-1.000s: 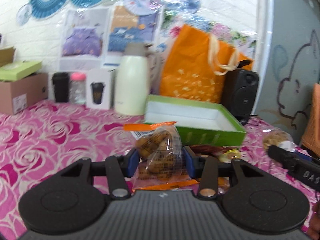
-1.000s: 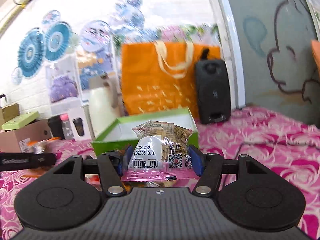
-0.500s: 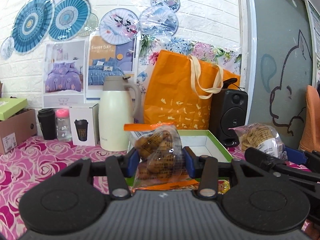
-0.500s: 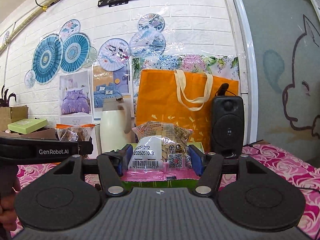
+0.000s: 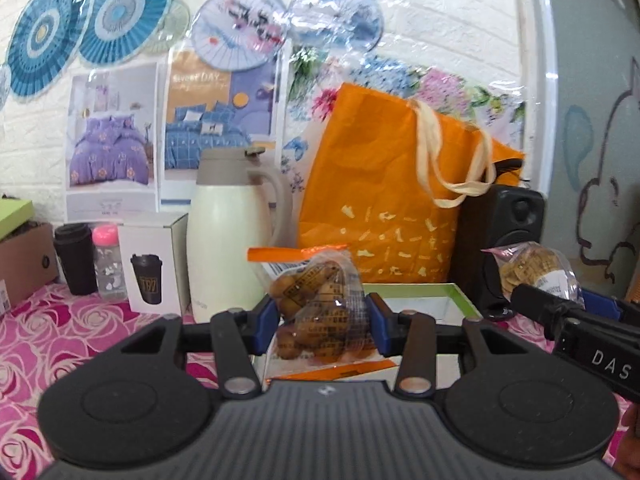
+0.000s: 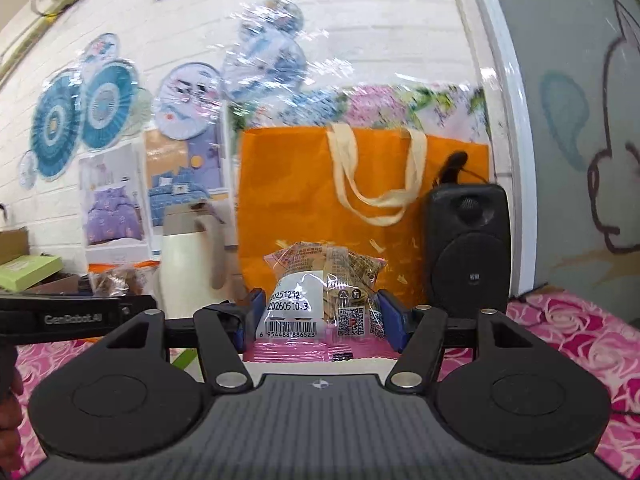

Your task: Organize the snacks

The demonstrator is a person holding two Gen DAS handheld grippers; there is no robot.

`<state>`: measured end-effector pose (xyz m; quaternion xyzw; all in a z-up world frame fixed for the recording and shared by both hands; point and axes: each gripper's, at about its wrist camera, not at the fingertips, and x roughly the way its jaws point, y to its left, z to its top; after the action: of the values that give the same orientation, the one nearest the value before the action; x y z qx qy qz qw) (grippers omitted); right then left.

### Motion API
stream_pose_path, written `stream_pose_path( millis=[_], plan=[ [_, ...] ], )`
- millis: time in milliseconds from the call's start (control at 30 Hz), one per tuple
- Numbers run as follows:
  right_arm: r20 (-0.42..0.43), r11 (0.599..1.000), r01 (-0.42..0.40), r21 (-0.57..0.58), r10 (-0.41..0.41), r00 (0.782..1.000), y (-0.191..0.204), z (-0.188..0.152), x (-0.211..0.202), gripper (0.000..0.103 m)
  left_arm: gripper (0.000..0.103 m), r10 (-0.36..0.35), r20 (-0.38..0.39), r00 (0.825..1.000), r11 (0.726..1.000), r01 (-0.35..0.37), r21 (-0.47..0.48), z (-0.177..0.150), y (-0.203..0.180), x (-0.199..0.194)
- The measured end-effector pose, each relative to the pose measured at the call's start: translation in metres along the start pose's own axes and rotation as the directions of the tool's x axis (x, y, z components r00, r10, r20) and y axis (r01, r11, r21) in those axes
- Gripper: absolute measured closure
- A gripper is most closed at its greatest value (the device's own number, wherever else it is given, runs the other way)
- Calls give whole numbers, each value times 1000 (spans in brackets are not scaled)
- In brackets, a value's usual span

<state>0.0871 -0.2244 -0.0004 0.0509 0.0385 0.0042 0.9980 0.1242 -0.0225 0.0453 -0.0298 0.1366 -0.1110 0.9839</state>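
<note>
Orange-edged snack bag point(image 5: 320, 312): clear, brown pieces, clamped between left gripper point(image 5: 322, 324) fingers.
Pink-edged snack bag point(image 6: 324, 304): barcoded, clamped between right gripper point(image 6: 320, 320) fingers.
Green box point(image 5: 460, 300): just beyond fingers.

The green box point(image 5: 460, 298) is mostly hidden behind the left gripper point(image 5: 320, 330) and its snack bag point(image 5: 320, 312). In the right wrist view, the wall fans point(image 6: 100, 106) and kettle point(image 6: 188, 256) are blurred.

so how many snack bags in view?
2. One orange-sealed bag clamped in the left gripper, one pink-sealed bag in the right gripper. More may sit hidden behind the grippers.
</note>
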Motion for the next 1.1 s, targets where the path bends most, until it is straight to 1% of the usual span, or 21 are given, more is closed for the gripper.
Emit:
stream_pose_path(
  millis=[133, 200, 333, 433, 500, 567, 633, 667, 733, 833, 967, 1033, 1100],
  plan=[
    [-91, 999, 17, 28, -15, 996, -3, -13, 40, 4, 58, 29, -31, 999, 999, -27, 37, -3, -6, 43],
    [-135, 999, 13, 34, -8, 991, -3, -19, 58, 3, 58, 30, -60, 998, 999, -27, 47, -6, -7, 63],
    [-201, 999, 27, 24, -22, 979, -6, -27, 85, 4, 58, 28, -134, 991, 999, -25, 23, -18, 0, 97],
    [-266, 997, 45, 56, -29, 963, -12, -30, 100, 4, 58, 19, -186, 982, 1000, -20, -2, -28, 6, 113],
    [-297, 997, 58, 56, -39, 954, -15, -32, 108, 4, 58, 8, -211, 977, 1000, -9, -5, -29, 7, 119],
    [-337, 997, 54, 49, -35, 941, -16, -32, 119, 1, 56, 0, -231, 973, 1000, -1, -6, -28, 8, 123],
    [-379, 997, 43, 71, -13, 925, -19, -33, 127, 0, 53, 2, -240, 971, 1000, -2, 0, -26, 8, 123],
    [-383, 995, 42, 92, -3, 924, -21, -32, 127, 0, 52, 9, -232, 973, 1000, -8, 7, -24, 8, 122],
    [-367, 992, 33, 118, 13, 930, -23, -30, 121, 0, 49, 20, -211, 977, 1000, -16, 22, -20, 9, 115],
    [-333, 994, 18, 106, 19, 943, -24, -21, 104, 0, 46, 26, -185, 982, 999, -21, 28, -12, 13, 102],
    [-272, 991, -47, 123, 79, 959, -33, -6, 65, 0, 41, 43, -145, 988, 998, -36, 49, -1, 21, 68],
    [-253, 987, -91, 133, 123, 960, -38, -1, 45, 0, 39, 67, -122, 990, 996, -60, 60, -1, 25, 47],
    [-241, 982, -138, 130, 166, 956, -41, -3, 23, 0, 36, 69, -117, 991, 996, -63, 56, -5, 28, 26]
  ],
)
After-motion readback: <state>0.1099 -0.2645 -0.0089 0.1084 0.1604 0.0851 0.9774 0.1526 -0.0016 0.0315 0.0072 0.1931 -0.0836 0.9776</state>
